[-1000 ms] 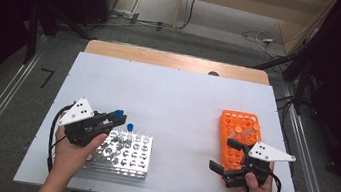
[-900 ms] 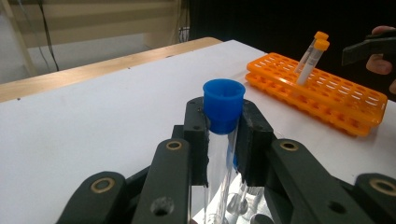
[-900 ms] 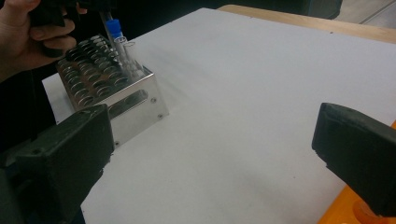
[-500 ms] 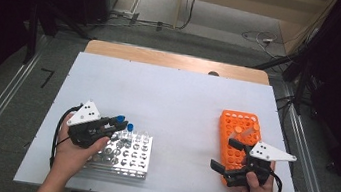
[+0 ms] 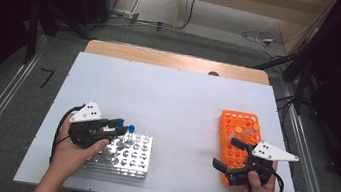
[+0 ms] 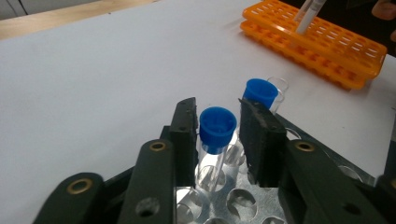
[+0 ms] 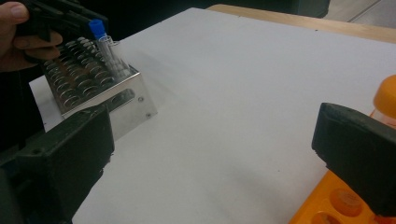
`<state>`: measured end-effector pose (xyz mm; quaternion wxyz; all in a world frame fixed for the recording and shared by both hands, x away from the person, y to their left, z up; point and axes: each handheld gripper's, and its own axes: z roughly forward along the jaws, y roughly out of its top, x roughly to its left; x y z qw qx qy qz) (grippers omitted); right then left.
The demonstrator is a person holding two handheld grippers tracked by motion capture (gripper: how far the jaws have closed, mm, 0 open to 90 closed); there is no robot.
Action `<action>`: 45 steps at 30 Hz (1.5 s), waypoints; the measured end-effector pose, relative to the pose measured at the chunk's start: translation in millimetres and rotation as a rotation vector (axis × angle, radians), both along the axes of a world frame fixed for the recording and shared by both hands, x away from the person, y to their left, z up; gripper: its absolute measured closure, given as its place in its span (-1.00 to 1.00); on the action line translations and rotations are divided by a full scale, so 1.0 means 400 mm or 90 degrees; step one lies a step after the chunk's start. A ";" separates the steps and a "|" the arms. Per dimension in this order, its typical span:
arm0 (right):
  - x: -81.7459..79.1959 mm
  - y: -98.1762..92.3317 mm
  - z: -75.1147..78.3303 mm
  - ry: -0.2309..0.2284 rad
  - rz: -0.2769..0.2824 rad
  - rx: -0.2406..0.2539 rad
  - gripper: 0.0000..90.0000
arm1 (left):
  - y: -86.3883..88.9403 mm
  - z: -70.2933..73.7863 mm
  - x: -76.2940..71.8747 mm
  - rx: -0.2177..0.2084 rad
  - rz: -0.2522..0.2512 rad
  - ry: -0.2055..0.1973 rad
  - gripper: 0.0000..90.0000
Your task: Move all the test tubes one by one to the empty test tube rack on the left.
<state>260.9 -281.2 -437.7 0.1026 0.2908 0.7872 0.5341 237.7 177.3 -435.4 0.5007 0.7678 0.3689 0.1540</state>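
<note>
Between the left gripper's [image 6: 217, 140] just-loosened jaws stands a light, fragile, slippery blue-capped clear plastic tube [image 6: 215, 140], best pinched just under its cap.

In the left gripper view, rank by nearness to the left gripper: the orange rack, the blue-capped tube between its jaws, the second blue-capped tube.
1. Blue-capped tube, between the jaws.
2. Second blue-capped tube, just behind the right jaw.
3. Orange rack, far across the table, top right.
</note>
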 end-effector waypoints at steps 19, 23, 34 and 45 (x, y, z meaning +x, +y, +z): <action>0.041 -0.073 0.009 -0.007 -0.085 0.003 -0.95 | 0.000 0.023 -0.013 -0.089 0.010 -0.035 -0.80; 0.052 -0.099 0.006 0.003 -0.109 0.006 -0.92 | 0.002 0.024 -0.014 -0.104 -0.006 -0.038 -0.98; 0.094 -0.156 -0.008 0.030 -0.193 0.000 -0.64 | -0.001 0.025 -0.017 -0.105 -0.004 -0.047 -1.00; 0.158 -0.155 -0.034 0.061 -0.244 -0.060 0.01 | -0.003 0.024 -0.015 -0.105 0.003 -0.045 -1.00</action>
